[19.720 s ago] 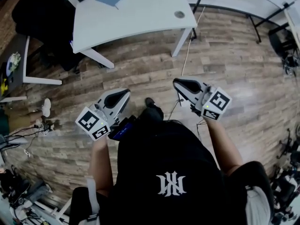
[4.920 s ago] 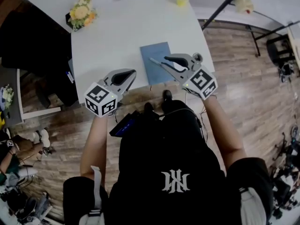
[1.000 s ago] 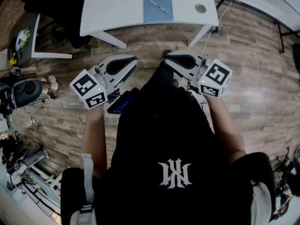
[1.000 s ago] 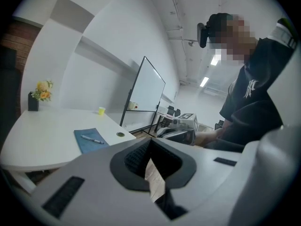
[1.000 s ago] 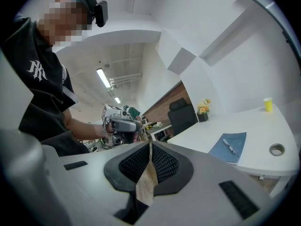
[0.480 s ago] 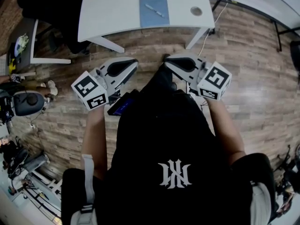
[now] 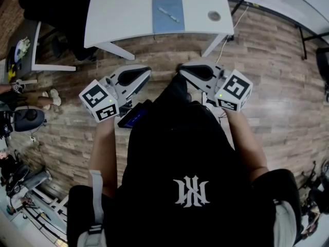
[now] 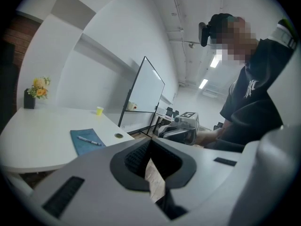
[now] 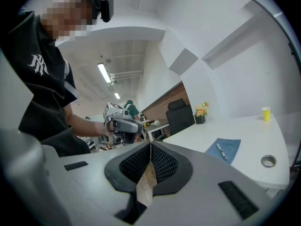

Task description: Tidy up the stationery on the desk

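Both claws closed and empty, short of the desk.
Left claw (image 7: 145, 72) and right claw (image 7: 182, 70): mid-frame, jaws together. Flat blue notebook (image 7: 163, 23) with slim white pen (image 7: 169, 14) on it lies top centre on white desk (image 7: 118, 9).

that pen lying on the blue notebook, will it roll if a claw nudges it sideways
Probably: the pen looks slim and likely round, so a sideways nudge could roll it. It lies loose on the flat blue notebook, with nothing visible to stop it. It seems light, so a pinch across the barrel should lift it.
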Tool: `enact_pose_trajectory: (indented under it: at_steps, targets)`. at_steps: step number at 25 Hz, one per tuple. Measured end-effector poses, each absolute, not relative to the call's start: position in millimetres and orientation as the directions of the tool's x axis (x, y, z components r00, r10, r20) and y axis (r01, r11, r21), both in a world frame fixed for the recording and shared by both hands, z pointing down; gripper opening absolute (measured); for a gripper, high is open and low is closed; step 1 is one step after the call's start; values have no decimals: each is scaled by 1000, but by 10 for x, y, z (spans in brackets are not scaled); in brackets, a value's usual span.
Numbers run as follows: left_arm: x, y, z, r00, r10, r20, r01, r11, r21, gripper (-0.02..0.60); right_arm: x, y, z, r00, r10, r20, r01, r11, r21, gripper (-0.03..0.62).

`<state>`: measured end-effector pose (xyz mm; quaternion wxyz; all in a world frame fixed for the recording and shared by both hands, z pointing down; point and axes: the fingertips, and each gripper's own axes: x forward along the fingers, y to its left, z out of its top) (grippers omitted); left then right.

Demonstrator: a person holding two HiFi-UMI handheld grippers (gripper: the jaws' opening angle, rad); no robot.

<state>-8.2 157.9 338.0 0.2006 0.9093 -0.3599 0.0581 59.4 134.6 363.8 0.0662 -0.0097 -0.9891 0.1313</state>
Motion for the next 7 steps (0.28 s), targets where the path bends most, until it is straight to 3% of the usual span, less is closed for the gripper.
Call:
enact_pose_trajectory:
  at_steps: [7]
  targets:
    - [-66,1467,3388,737,-628,248,-674,-664,322,3,605,1255,3649,-990,35,134,-2,965,-260,38]
